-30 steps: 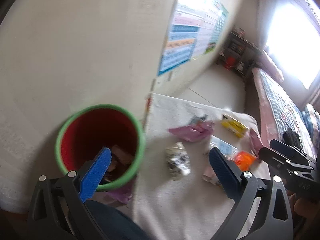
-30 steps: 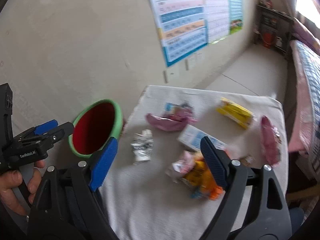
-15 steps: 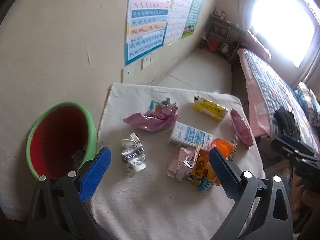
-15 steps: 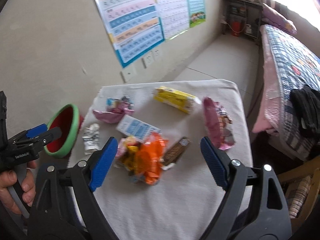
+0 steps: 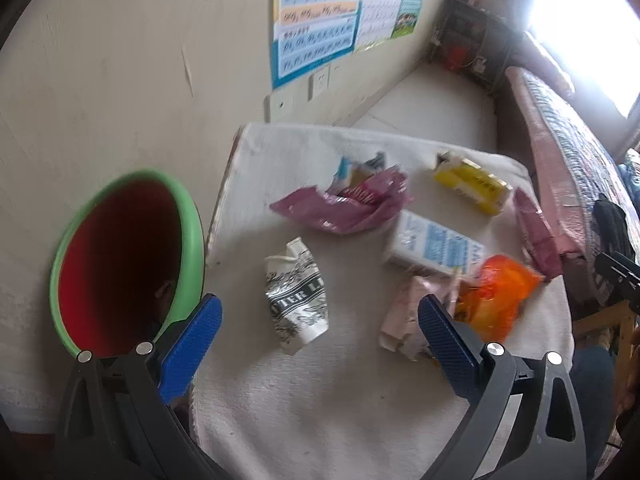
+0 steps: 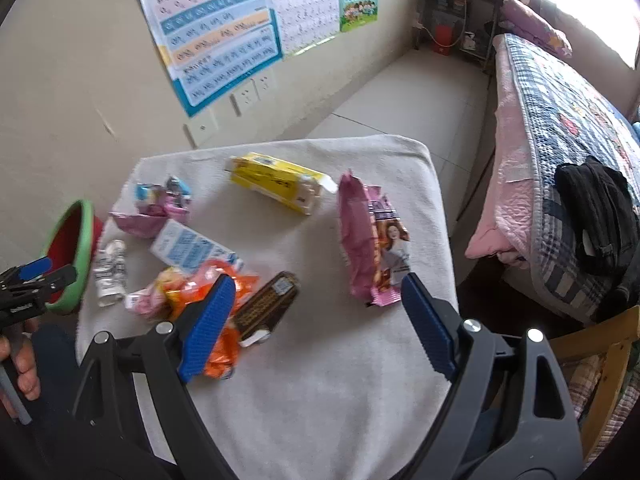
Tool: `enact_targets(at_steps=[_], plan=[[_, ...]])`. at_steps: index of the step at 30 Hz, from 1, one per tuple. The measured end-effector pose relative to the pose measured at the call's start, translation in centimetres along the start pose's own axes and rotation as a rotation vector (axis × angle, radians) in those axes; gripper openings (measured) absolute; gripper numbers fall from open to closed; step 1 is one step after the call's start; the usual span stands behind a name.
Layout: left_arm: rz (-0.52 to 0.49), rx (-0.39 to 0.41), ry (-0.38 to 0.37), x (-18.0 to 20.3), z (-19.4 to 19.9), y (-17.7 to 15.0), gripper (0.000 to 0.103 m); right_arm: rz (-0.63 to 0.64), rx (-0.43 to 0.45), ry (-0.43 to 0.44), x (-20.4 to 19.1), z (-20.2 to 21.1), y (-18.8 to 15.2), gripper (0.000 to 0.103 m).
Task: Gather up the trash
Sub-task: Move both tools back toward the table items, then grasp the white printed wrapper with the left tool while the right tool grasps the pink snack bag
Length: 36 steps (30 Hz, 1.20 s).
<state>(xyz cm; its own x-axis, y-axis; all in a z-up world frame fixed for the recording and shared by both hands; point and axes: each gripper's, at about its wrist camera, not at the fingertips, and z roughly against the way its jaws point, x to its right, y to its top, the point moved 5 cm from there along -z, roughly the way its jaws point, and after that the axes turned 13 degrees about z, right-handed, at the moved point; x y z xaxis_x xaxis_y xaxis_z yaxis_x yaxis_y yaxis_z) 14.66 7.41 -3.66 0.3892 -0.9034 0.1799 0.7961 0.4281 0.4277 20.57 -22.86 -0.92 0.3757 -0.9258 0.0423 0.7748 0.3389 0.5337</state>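
Two grippers hang over one cloth-covered worktop (image 6: 320,380), which fills the lower centre of both views and carries all the loose litter.

Largest after it is the round bin with a green rim and red inside (image 5: 120,256), at the left edge of the left wrist view. It stands just beside the worktop's left edge, against the wall, probably so that each piece needs only a short carry. Something dark lies at its bottom; what it is cannot be told.

The trash, in descending size:
- Pink glossy snack bag with a printed figure (image 6: 372,240), right of centre in the right wrist view, lying flat and apart from the rest.
- Crumpled magenta plastic bag (image 5: 344,204), upper centre of the left wrist view, with small wrappers resting on it.
- Yellow cardboard carton (image 6: 276,186), near the far edge.
- White and blue drink carton (image 5: 434,246), lying on its side and touching the orange wrapper heap.
- Crumpled orange foil wrapper (image 5: 496,294), with pale pink wrappers against it.
- Black-and-white printed crushed paper cup (image 5: 298,300), nearest the bin.
- Brown bar wrapper (image 6: 268,304), touching the orange heap.

The left gripper (image 5: 316,340) has its blue pads wide apart and holds nothing; the paper cup shows between them, farther off. The right gripper (image 6: 316,324) is likewise spread and empty, framing the brown wrapper and the pink bag's lower end. Both point steeply down at the litter, which suggests each is selecting a piece.
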Motion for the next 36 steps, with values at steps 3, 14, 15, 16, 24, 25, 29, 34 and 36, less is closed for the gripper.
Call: enact_targets(at_steps=[3, 14, 15, 16, 24, 25, 29, 34, 36], plan=[[0.014, -0.024, 0.023, -0.6, -1.6, 0.3, 0.094, 0.009, -0.027, -0.025, 0.8, -1.6, -0.1, 0.083], [0.053, -0.106, 0.078, -1.6, -6.5, 0.2, 0.094, 0.029, -0.122, -0.065, 2.9, -8.0, -0.3, 0.083], [0.054, -0.111, 0.08, -1.7, -6.8, 0.1, 0.094, 0.032, -0.131, -0.07, 3.1, -8.4, -0.4, 0.083], [0.055, -0.114, 0.079, -1.7, -7.1, 0.1, 0.093, 0.029, -0.138, -0.069, 3.3, -8.9, -0.4, 0.083], [0.059, -0.128, 0.107, -1.9, -8.5, 0.3, 0.093, 0.052, -0.177, -0.086, 3.6, -11.6, -0.8, 0.083], [0.058, -0.129, 0.111, -1.9, -8.7, 0.3, 0.093, 0.055, -0.184, -0.085, 3.7, -11.9, -0.9, 0.083], [0.05, -0.135, 0.124, -1.8, -9.3, 0.6, 0.09, 0.071, -0.197, -0.089, 4.0, -12.9, -1.3, 0.074], [0.029, -0.164, 0.107, -1.5, -9.8, 0.2, 0.048, 0.054, -0.196, -0.057, 4.3, -13.1, -1.9, 0.06], [0.024, -0.167, 0.107, -1.3, -9.9, 0.1, 0.046, 0.048, -0.186, -0.05, 4.3, -12.8, -2.0, 0.058]])
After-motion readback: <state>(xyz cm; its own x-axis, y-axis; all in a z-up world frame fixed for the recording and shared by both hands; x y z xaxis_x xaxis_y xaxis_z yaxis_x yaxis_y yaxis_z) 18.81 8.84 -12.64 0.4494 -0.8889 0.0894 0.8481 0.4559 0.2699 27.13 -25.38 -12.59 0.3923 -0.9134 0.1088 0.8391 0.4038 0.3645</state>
